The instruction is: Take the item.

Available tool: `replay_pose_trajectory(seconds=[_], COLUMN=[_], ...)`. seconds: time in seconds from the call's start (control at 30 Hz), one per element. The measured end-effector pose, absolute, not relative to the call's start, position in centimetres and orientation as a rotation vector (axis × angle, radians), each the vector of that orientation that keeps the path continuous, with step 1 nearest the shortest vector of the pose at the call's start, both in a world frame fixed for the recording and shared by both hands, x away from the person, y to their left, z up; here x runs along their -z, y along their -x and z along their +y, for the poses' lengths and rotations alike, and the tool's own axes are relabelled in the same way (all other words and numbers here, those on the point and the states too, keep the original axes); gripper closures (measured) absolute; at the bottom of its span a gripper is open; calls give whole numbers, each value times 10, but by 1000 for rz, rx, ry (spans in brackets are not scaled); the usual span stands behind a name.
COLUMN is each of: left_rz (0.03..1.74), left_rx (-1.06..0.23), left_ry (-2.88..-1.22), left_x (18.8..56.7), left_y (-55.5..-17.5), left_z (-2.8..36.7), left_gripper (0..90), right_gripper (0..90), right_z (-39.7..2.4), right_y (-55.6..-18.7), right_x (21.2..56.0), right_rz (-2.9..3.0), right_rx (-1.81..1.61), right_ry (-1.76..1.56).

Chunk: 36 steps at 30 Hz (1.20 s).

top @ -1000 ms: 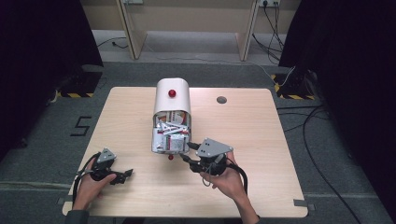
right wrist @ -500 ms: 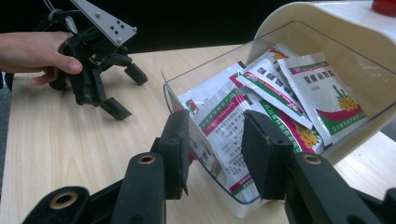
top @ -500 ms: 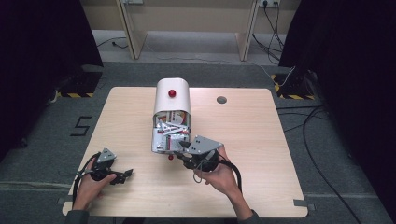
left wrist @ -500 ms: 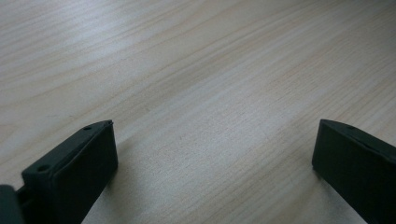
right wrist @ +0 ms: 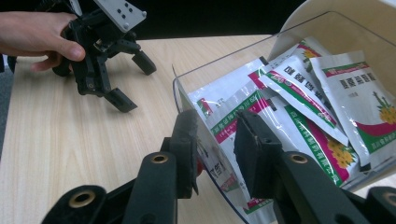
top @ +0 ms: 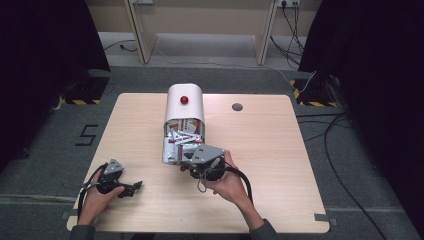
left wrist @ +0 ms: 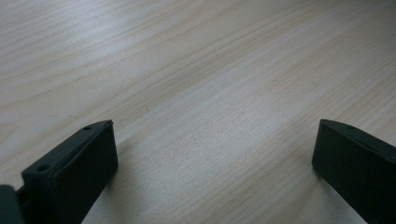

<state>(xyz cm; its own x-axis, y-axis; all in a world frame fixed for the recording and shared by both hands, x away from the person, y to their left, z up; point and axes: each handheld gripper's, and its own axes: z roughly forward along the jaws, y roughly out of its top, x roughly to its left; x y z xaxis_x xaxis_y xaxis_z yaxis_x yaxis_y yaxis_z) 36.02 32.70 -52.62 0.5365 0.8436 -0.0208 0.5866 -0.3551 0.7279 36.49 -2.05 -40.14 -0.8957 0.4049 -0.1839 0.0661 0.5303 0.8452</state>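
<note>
A white round-topped dispenser (top: 176,107) with a red knob (top: 184,100) lies on the table, and a clear bin (top: 169,150) of sachets (top: 186,136) sticks out of its near end. My right gripper (top: 187,167) is at that near end. In the right gripper view its jaws (right wrist: 215,140) straddle the clear bin wall (right wrist: 184,95): one pad outside, one inside on the white, green and pink sachets (right wrist: 327,93). They have just been closing, with the wall and a sachet end between them and a gap still showing. My left gripper (top: 131,189) rests open on the table (left wrist: 215,154).
The wooden table (top: 280,150) has a small round grommet (top: 237,106) at the back right. From the right gripper view, the left gripper (right wrist: 134,81) and the hand on it sit beyond the bin on bare tabletop.
My right gripper has shifted left, up to the bin's near end, and its jaws have narrowed around the clear wall. The left gripper has stayed put.
</note>
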Motion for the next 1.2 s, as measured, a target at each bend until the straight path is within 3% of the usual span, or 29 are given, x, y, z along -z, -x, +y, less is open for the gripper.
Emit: replay_pose_trajectory(seconds=[0.77, 1.03, 1.2], left_rz=[1153, 1153, 1153], left_rx=[-473, -472, -472], left_ry=[-2078, -2077, -2077], left_x=[526, 526, 526], left_y=[-360, -360, -360], left_z=[327, 327, 327], left_gripper=[0, 0, 0], right_gripper=[736, 882, 888], right_z=[-15, -18, -24], right_y=[-388, -387, -385], right_x=[408, 402, 390], right_rz=[2538, 2512, 2470], right_rx=[-1318, -1341, -1371], right_ry=[-432, -373, -370])
